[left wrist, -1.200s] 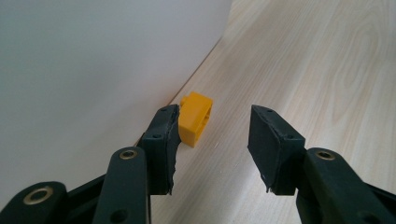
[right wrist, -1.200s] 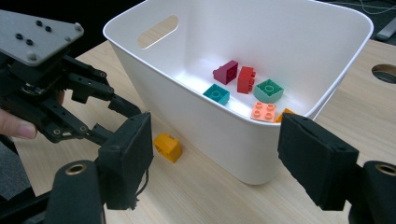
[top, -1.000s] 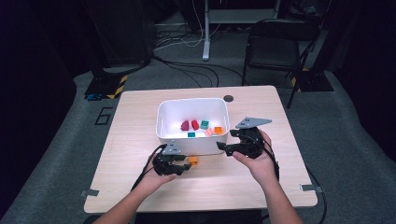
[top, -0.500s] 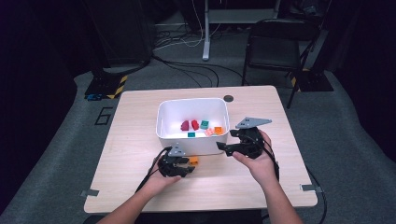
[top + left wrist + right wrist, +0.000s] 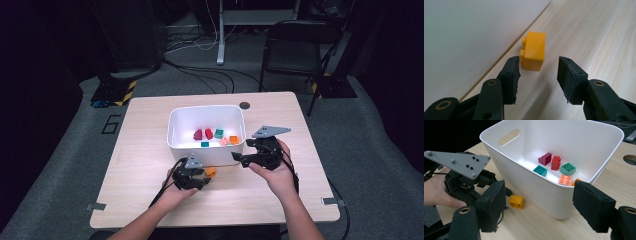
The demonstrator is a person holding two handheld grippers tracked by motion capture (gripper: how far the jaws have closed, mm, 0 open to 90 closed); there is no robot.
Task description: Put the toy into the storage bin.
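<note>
Reaching with the left gripper [image 5: 538,72] for a yellow brick [image 5: 533,51] on the table [image 5: 150,200], just beside the near wall of the white bin [image 5: 172,135], studs turned toward that wall. Jaws apart, about half spread, tips short of the brick and not touching it; nothing clamped. Right gripper [image 5: 539,197] hovering near the bin's right corner, jaws wide apart and empty.

Likely next: easing forward to straddle the brick, closing, lifting, dropping into the bin with the other bricks [image 5: 554,167].

Risks, as judged from here:
- Narrow gap on the wall side. Pushing the wall-side jaw in could jam it against the bin or shove the bin away, with light plastic sliding on smooth wood.
- Nudging the brick with a tip before closing. Could skate it along the table or wedge it against the foot of the wall, out of easy reach.
- Closing on studs on one side and a flat face on the other. Uneven contact, so a chance of twisting or popping out on the lift.
- Closing too near the tips. Shallow hold, likely to slip on the way over the rim.
- Lifting close to the wall. Could knock the brick against the rim and lose it.
- Crowding by the right gripper near the same corner. Better kept clear, or used to steady the bin.
</note>
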